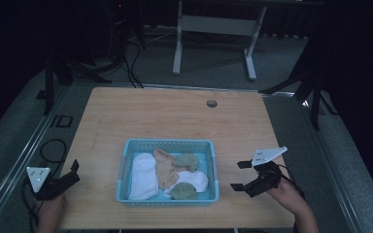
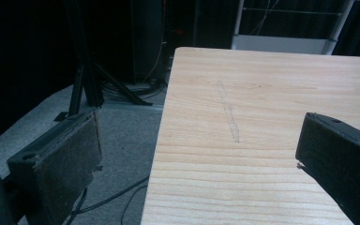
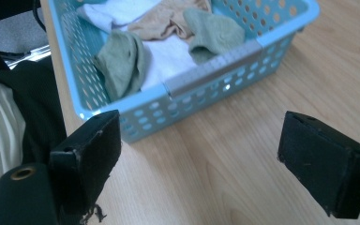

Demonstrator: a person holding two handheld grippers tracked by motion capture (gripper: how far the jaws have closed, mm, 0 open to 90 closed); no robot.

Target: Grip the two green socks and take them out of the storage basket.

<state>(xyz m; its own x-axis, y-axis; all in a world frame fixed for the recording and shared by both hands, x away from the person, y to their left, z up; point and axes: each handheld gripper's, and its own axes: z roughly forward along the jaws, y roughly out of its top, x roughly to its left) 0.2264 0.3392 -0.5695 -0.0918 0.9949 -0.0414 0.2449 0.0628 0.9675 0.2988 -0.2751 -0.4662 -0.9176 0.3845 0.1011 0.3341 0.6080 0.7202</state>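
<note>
The light-blue basket (image 1: 213,167) sits on the wooden table (image 1: 175,116) toward the person's edge, and everything else is best placed from it; its long axis runs across the table from the person's left to right, its open top facing up, its perforated walls square to the table edges. Inside it lie the socks, all still loose and none lifted out, so the work looks to be at its very start, with the sorting or emptying wholly left to do; a white sock (image 1: 143,174) lies along the basket's left wall, its length running from the near wall toward the far one; a tan sock (image 1: 165,167) lies beside it near the middle, roughly the same way, though it is crumpled; one green sock (image 1: 188,160) is bunched toward the far right, another green sock (image 1: 183,191) is bunched against the near wall, and a second white piece (image 1: 196,179) lies between them; the dim light makes it hard to say which ends are toes and which are cuffs. The right gripper (image 1: 243,175) hovers just right of the basket, jaws spread wide and holding nothing, aimed at its right wall; in the right gripper view that wall (image 3: 206,75) sits just beyond the jaws. The left gripper (image 1: 70,174) rests well left of the basket at the table's left edge, likewise spread and empty.
</note>
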